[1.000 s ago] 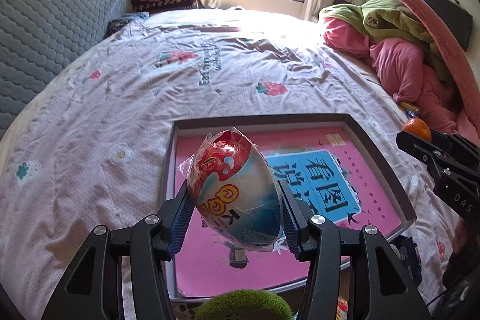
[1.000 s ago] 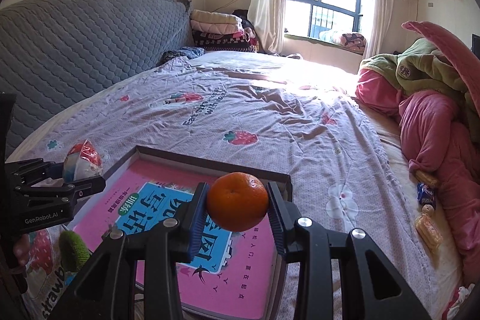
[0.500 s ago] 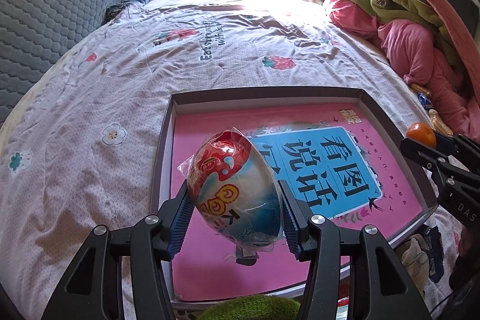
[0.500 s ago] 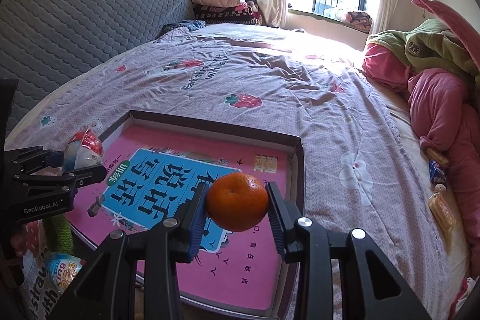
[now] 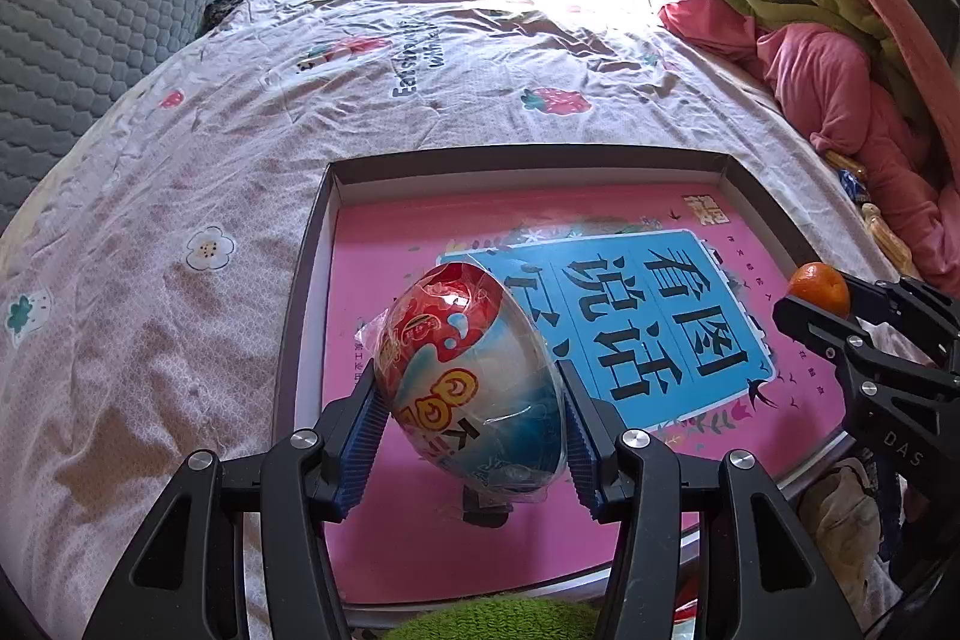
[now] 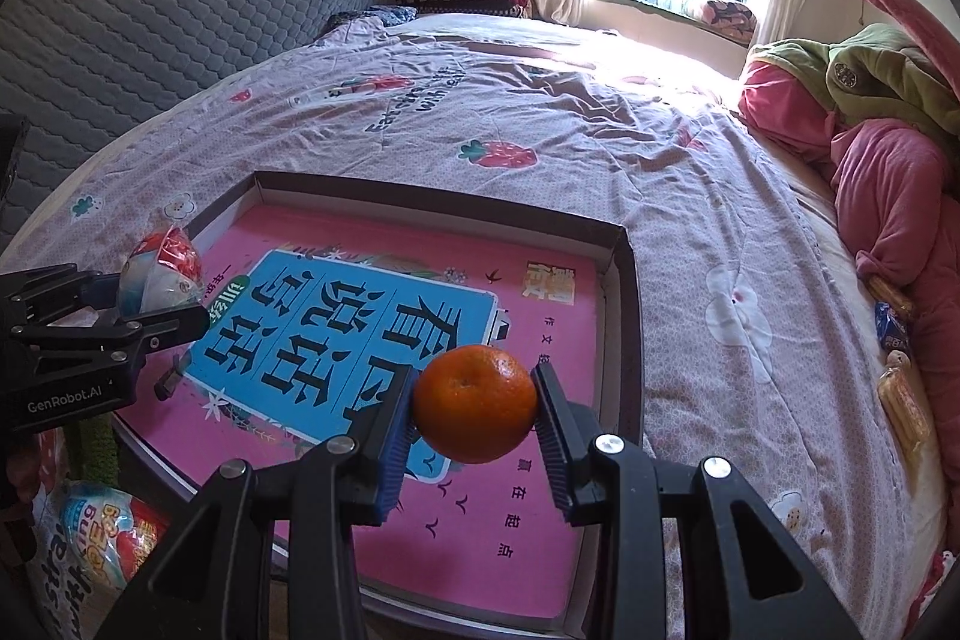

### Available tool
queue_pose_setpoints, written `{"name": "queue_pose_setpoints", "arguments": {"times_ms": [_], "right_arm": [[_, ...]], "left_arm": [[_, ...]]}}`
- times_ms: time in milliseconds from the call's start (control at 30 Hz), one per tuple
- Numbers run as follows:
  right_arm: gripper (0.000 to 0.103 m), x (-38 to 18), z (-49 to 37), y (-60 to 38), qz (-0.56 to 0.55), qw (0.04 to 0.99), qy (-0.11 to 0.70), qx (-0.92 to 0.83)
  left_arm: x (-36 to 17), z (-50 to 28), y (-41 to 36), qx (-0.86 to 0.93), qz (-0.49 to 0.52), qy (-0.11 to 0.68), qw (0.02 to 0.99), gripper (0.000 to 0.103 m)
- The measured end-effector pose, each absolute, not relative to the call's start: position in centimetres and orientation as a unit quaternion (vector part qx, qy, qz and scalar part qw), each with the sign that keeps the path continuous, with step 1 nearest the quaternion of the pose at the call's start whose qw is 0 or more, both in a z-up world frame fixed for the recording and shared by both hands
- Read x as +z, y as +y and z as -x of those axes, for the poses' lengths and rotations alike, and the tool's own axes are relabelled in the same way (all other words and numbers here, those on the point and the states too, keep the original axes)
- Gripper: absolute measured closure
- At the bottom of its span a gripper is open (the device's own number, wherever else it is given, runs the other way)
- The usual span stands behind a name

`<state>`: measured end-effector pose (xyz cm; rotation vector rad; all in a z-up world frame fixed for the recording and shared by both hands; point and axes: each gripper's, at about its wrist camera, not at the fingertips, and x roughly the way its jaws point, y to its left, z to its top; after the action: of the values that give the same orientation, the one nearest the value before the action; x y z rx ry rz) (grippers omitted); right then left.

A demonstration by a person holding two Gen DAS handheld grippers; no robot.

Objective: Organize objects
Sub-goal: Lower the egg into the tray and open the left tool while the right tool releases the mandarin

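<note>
- So both pickups look done: the left hand-held gripper (image 5: 474,436) is clamped on a plastic-wrapped egg-shaped toy with a red top and blue-white bottom (image 5: 471,379), and the right hand-held gripper (image 6: 474,418) is squeezed shut on a small round orange mandarin (image 6: 474,403).
- Both are hanging over the shallow dark-rimmed cardboard box with a pink and blue printed bottom (image 6: 627,292) sitting on the bed with the lilac strawberry-print sheet (image 5: 180,196).
- Nothing else seems to be inside the box, so my guess is the drop-off is what's left for these 2 items.
- Egg sits just ahead of the left fingers, over the near-left part of the box; the mandarin floats over the near-right part, close to the rim on the right gripper's right.
- The egg's wrapper is crinkly and shiny with a loose flap at its left, so it might slide a bit when let go. The mandarin looks firm, glossy and slightly dimpled.
- More stuff probably still needs sorting: a few wrapped yellow snacks (image 6: 903,403) lie on the bed well to the right gripper's right, and another wrapped egg toy (image 6: 105,535) sits low to its left, outside the box.
</note>
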<state>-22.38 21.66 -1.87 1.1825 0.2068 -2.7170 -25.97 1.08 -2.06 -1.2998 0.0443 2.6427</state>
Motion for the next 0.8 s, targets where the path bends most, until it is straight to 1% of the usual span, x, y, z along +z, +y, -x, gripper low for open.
{"name": "queue_pose_setpoints", "arguments": {"times_ms": [800], "right_arm": [[0.064,-4.2,23.4,22.2,-0.431,0.07,0.069,-0.897]], "left_arm": [[-3.6,26.8,1.2,0.883,0.459,0.015,0.094,0.048]]}}
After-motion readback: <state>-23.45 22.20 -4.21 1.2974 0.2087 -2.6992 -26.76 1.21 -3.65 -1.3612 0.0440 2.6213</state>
